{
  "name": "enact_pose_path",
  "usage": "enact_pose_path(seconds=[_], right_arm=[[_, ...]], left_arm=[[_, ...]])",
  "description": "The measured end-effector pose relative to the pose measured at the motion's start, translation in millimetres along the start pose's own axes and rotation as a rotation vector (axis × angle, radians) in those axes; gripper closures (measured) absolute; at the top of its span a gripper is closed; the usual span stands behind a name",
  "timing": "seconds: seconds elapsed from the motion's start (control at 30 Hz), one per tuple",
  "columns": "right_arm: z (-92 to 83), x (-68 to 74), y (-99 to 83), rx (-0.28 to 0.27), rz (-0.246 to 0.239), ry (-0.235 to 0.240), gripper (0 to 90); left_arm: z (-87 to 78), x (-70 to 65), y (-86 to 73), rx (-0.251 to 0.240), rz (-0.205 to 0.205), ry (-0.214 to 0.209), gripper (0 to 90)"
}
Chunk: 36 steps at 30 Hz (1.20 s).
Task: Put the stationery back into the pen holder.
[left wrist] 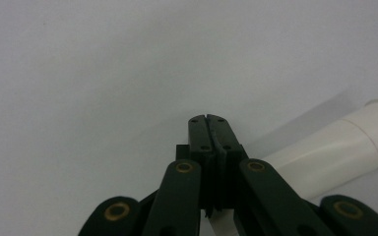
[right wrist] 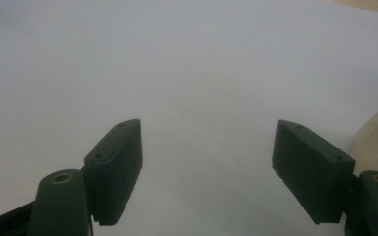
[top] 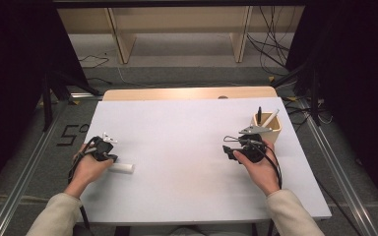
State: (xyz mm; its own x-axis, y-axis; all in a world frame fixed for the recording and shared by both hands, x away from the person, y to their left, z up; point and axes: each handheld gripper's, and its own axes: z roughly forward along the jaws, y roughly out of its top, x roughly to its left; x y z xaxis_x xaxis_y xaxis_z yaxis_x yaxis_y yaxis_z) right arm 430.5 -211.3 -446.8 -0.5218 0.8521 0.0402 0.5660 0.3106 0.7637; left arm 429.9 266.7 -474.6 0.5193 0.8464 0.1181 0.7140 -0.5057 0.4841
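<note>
A wooden pen holder with 2 pens stands on the white table; cables trail on the floor.

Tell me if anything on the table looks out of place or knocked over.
One thing stands out: a white cylinder lies on its side on the white table, right beside the left gripper, while the other pens stand upright in the wooden cup at the far right. Nothing looks spilled or damaged.

Overhead table view; two close, table-facing finger-level views
</note>
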Motion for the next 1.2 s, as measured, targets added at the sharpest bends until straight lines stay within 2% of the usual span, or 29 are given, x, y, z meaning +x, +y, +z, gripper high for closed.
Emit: enact_pose_path(seconds=[0.6,0.97,1.2], right_arm=[[1.0,0.9,-0.2,0.002,-0.002,0.003,28.3],[1.5,1.0,-0.4,0.003,-0.003,0.004,28.3],[1.9,1.7,-0.6,0.005,-0.004,0.006,28.3]], left_arm=[[-1.2,1.7,-2.5,0.000,0.010,0.007,89.6],[-8.3,2.1,-1.3,-0.044,0.001,0.028,89.6],[-11.2,0.9,-3.5,-0.047,-0.004,0.028,89.6]])
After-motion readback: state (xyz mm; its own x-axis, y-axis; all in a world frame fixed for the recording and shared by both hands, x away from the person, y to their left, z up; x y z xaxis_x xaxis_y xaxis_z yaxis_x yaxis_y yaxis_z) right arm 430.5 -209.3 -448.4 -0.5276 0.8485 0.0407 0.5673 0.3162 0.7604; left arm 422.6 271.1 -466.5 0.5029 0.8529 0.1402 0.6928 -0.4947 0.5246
